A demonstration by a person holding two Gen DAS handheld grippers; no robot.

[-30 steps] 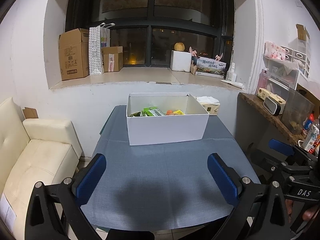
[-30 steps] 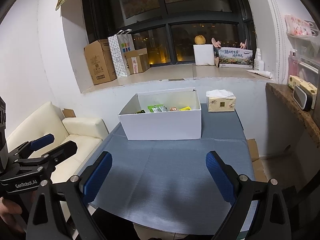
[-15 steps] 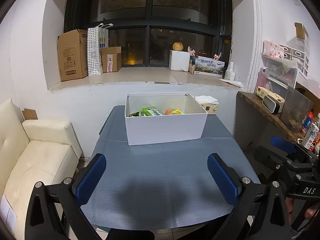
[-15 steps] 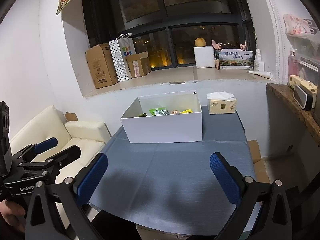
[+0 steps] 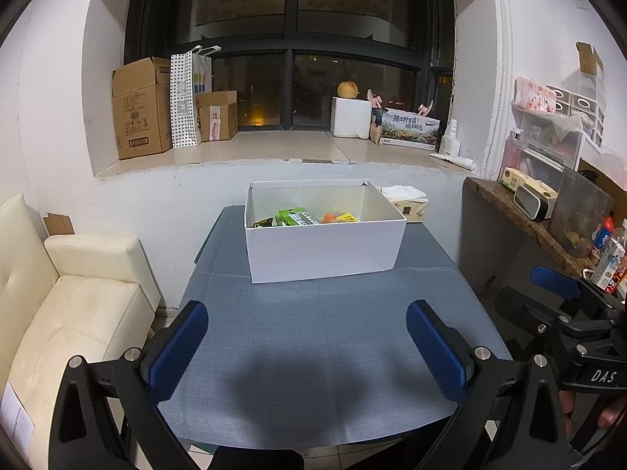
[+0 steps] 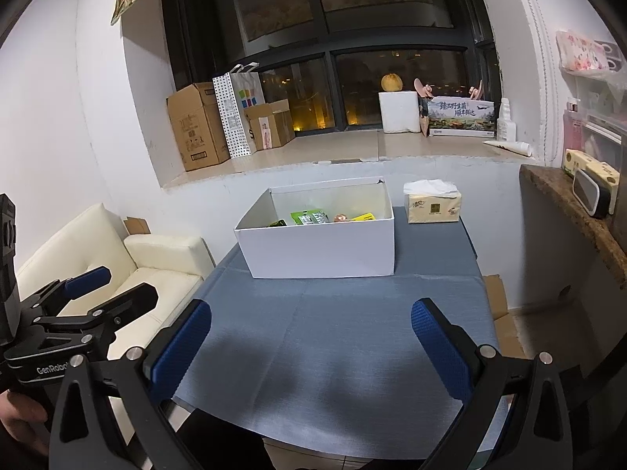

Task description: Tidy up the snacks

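Note:
A white open box [image 5: 321,250] stands at the far middle of the blue-grey table [image 5: 313,352]; it also shows in the right wrist view [image 6: 325,250]. Inside lie snack packets [image 5: 301,218], green, orange and yellow [image 6: 321,217]. My left gripper [image 5: 307,346] is open and empty, held back over the table's near edge. My right gripper [image 6: 311,346] is open and empty, also over the near edge. Each gripper shows at the side of the other's view: the right one [image 5: 564,313], the left one [image 6: 82,305].
A tissue pack [image 6: 433,205] sits right of the box. A cream sofa [image 5: 70,313] stands left of the table. A dark counter [image 5: 540,227] with bottles and containers is at the right. Cardboard boxes [image 5: 141,107] stand on the window sill.
Both grippers have drawn back and up a little from the table; the box looks slightly farther. Both stay open and empty.

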